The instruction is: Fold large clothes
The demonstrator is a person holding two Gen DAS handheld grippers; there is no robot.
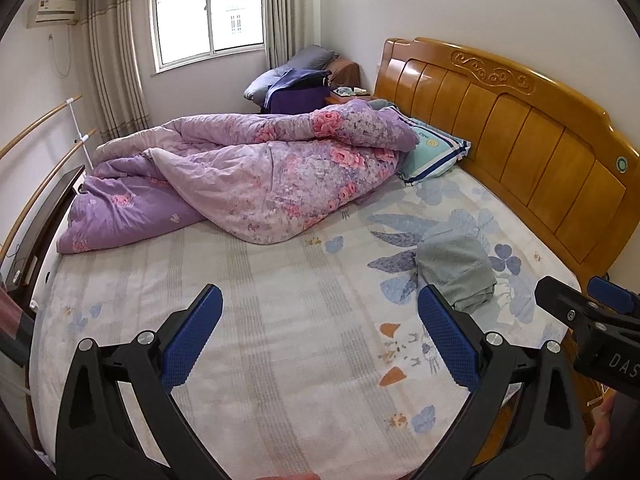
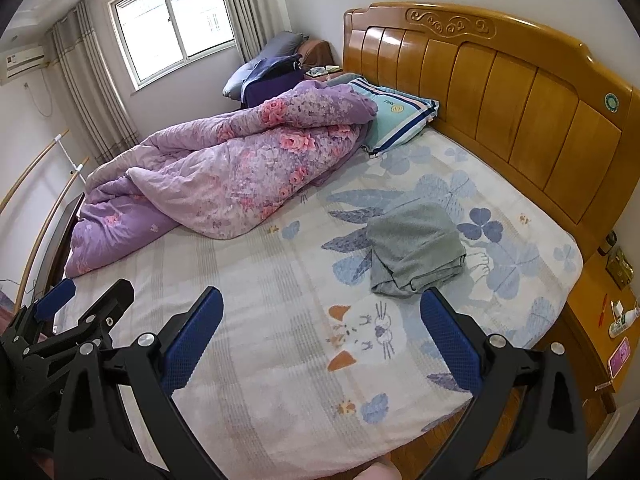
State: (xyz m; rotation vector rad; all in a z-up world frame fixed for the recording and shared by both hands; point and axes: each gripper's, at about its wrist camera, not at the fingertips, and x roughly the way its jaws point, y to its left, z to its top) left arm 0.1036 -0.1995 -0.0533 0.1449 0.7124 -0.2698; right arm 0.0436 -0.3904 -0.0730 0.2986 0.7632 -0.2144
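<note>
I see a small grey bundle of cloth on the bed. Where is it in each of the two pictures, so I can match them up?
Left wrist view: the grey garment lies right of centre, just beyond the right-hand blue pad.
Right wrist view: the grey garment lies right of centre, nearer the middle of the picture.
Shared landmark: the wooden headboard stands behind it in both.

The headboard [image 2: 500,92] at two o'clock is glossy varnished wood. The grey garment [image 2: 414,250] looks like soft matt knit cloth, perhaps jersey. The quilt [image 2: 224,176] at ten o'clock is crumpled printed cotton. Both grippers' pads [image 1: 191,338] are blue, dimpled, rubbery-looking, on matt black plastic arms.
</note>
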